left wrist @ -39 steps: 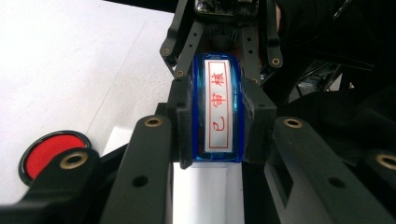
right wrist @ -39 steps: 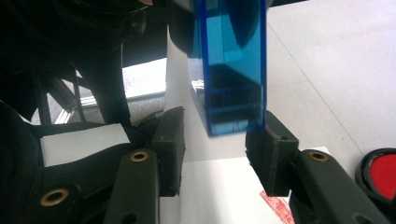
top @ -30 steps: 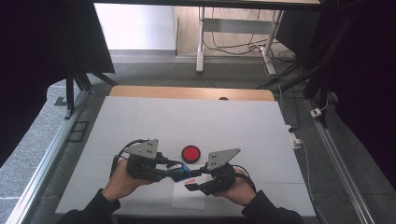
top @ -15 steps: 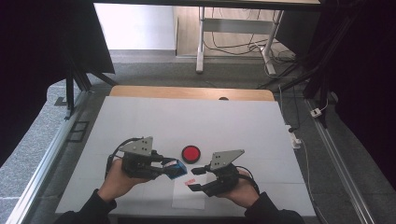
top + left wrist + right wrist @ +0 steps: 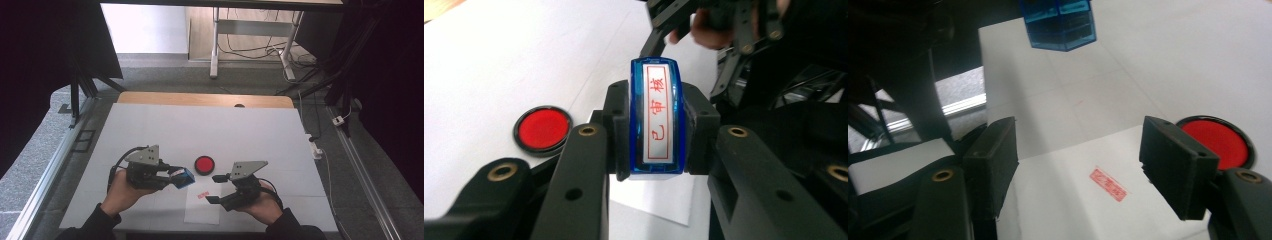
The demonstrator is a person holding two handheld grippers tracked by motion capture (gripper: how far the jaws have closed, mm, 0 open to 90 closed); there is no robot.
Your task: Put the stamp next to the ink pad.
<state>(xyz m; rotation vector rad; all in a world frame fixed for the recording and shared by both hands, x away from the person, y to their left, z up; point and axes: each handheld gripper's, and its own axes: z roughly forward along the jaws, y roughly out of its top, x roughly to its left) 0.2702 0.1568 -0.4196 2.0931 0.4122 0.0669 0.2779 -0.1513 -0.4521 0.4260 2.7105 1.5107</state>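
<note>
Blue plastic, clear at the edges, makes up the stamp [image 5: 657, 117] that the left tool [image 5: 167, 176] has clamped between its two black pads; in the left gripper view its face points at the camera, a white strip with red characters inside a red border. From above, the stamp [image 5: 183, 177] hangs off the surface [image 5: 210, 130], held out sideways at the tip of the left tool, with the left hand [image 5: 120, 192] wrapped round the tool's body. Just beside it, toward the far side, lies the ink pad [image 5: 204, 164], a round red disc in a black rim, flat on the white surface. Nearer the person a sheet of paper [image 5: 202, 207] lies between the two tools, and it carries a small red print [image 5: 202, 195] (an oblong mark, its characters too small to read). The right tool [image 5: 216, 189] stands over the right part of that paper with its jaws apart and nothing between them; they have just been opening. In the right gripper view the print [image 5: 1108, 184] shows on the paper between the two pads, the ink pad [image 5: 1215, 143] sits partly behind the right-hand pad, and the stamp [image 5: 1060, 22] hangs at the top of the view, well apart from these jaws. The right hand [image 5: 262, 205] grips the tool from behind.
</note>
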